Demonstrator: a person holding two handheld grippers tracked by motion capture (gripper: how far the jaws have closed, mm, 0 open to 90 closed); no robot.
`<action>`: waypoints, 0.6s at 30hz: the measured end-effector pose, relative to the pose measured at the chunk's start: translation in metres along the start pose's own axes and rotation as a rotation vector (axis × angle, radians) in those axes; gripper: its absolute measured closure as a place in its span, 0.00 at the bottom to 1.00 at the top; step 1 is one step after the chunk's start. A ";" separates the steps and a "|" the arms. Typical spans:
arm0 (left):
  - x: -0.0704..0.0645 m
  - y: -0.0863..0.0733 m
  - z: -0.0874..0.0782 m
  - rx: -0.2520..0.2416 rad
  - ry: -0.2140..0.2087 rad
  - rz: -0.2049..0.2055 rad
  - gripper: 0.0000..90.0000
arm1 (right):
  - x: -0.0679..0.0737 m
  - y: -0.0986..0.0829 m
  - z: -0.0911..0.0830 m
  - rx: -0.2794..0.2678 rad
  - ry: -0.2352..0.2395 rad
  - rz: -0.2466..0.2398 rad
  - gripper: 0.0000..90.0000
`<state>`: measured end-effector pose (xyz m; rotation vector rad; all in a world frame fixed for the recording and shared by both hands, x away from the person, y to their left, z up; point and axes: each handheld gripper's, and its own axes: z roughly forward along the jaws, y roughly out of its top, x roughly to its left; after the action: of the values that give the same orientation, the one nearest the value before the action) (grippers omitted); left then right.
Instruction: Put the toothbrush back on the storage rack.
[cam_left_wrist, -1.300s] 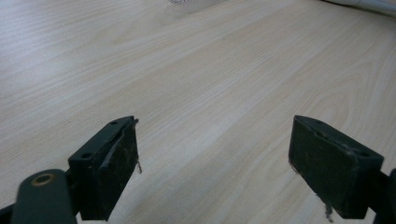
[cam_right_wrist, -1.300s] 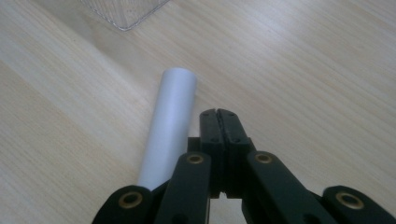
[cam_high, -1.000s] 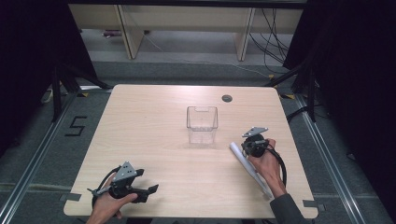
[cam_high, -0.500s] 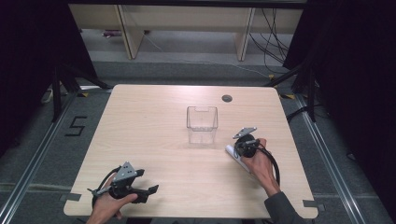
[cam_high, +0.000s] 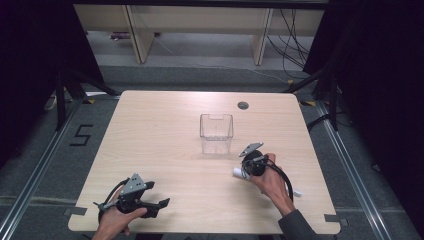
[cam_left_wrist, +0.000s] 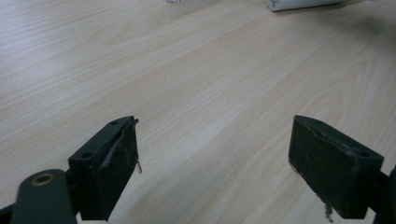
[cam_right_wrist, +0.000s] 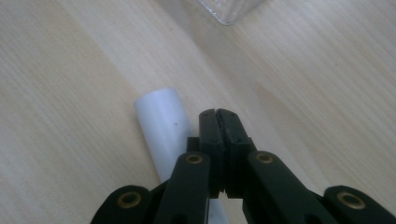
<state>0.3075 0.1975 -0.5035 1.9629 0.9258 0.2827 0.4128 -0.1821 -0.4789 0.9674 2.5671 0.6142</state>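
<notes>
The table (cam_high: 165, 130) carries a clear container (cam_high: 216, 132) just past its centre. At about four o'clock from the container, near it, lies a white tube (cam_right_wrist: 163, 126). The right hand-held gripper (cam_right_wrist: 218, 114) sits over the tube's right side, jaws pressed together, gripping nothing. At seven o'clock on the table, the left hand-held gripper (cam_left_wrist: 215, 158) rests with jaws spread wide, holding nothing.

A clear plastic container (cam_high: 216, 133) stands upright near the middle of my table (cam_high: 160, 150). Beyond the container, toward the table's far edge, sits a round cable hole (cam_high: 243, 105). Left of the table, the floor shows a "5" marking (cam_high: 81, 135).
</notes>
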 end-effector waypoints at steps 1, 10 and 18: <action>0.000 0.000 0.000 0.002 -0.004 0.001 0.17 | 0.001 0.000 0.000 0.002 0.002 -0.017 1.00; 0.000 0.000 0.000 0.000 -0.002 -0.002 0.17 | 0.017 -0.007 -0.009 0.011 0.011 -0.039 0.98; -0.001 0.000 0.000 -0.002 -0.002 -0.004 0.17 | 0.035 -0.010 -0.011 0.036 0.036 -0.079 0.98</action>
<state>0.3071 0.1971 -0.5038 1.9592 0.9278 0.2789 0.3771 -0.1680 -0.4799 0.8691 2.6420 0.5706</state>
